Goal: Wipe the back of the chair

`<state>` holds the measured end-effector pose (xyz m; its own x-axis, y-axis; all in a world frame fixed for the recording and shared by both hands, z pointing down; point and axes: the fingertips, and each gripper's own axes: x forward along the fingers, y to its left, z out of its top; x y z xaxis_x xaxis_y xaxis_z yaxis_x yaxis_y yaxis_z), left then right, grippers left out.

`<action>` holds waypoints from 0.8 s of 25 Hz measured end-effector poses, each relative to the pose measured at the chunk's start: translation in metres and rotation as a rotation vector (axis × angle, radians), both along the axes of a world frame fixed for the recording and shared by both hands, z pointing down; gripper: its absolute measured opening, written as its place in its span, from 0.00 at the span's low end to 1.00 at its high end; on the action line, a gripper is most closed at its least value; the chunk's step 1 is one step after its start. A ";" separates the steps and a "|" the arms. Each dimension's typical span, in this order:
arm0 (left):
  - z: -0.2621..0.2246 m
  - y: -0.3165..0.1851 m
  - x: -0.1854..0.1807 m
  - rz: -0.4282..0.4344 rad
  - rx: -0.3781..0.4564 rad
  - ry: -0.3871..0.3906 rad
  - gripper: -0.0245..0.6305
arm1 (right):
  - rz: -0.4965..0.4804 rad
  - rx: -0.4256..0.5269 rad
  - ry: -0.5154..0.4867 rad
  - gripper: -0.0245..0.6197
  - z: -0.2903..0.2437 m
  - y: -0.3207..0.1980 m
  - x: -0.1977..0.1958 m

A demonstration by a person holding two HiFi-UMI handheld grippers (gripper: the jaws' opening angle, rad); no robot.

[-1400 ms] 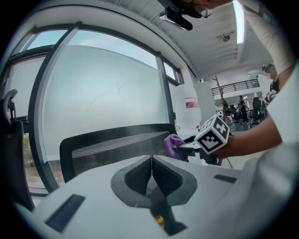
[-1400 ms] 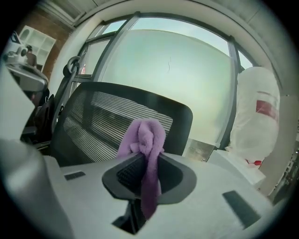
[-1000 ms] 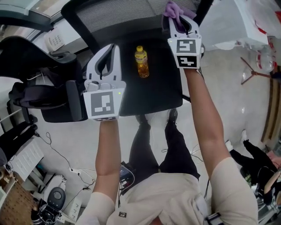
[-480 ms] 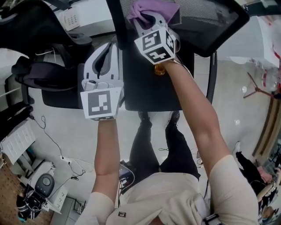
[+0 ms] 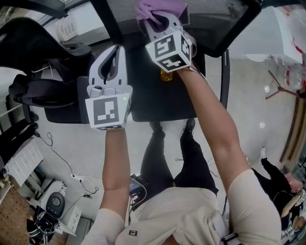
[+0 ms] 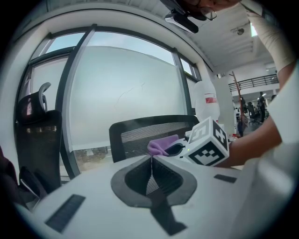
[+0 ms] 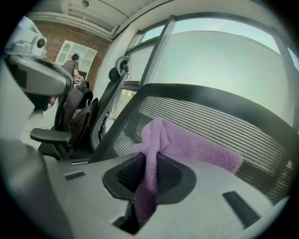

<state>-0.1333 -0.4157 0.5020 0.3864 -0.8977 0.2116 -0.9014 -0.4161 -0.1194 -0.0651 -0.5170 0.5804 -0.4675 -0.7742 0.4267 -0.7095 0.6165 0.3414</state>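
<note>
Cloth [image 5: 160, 8] further left, lengthwise along backrest [image 5: 215, 24]

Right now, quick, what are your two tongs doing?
Left tongs: shut, holding nothing.
Right tongs: shut on the purple cloth.

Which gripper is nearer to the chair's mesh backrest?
Right. The right gripper holds the purple cloth up at the backrest; the left gripper, shut and empty, is short of it, beside the seat's left edge.
</note>
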 end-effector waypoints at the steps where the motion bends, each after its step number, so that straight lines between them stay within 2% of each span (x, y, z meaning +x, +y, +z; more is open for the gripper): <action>1: -0.001 -0.003 0.010 0.011 0.006 0.004 0.05 | 0.025 0.000 -0.005 0.13 -0.001 -0.001 0.017; 6: 0.002 -0.009 0.077 0.091 -0.019 -0.003 0.05 | 0.183 0.026 -0.034 0.13 -0.008 0.002 0.126; 8: 0.005 -0.006 0.103 0.128 -0.060 -0.021 0.05 | 0.296 0.031 -0.047 0.13 -0.010 0.006 0.184; 11: 0.005 -0.006 0.130 0.154 -0.053 0.005 0.05 | 0.454 0.023 -0.063 0.13 -0.012 0.013 0.257; 14: 0.005 -0.005 0.147 0.174 -0.061 -0.009 0.05 | 0.473 0.028 -0.049 0.13 -0.013 0.018 0.278; 20: 0.004 -0.001 0.149 0.172 -0.071 -0.018 0.05 | 0.470 0.026 -0.070 0.12 -0.015 0.017 0.274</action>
<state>0.0157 -0.4172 0.5059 0.5287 -0.8011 0.2804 -0.8142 -0.5720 -0.0991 0.2085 -0.4998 0.5652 -0.0913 -0.9188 0.3840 -0.9313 0.2153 0.2938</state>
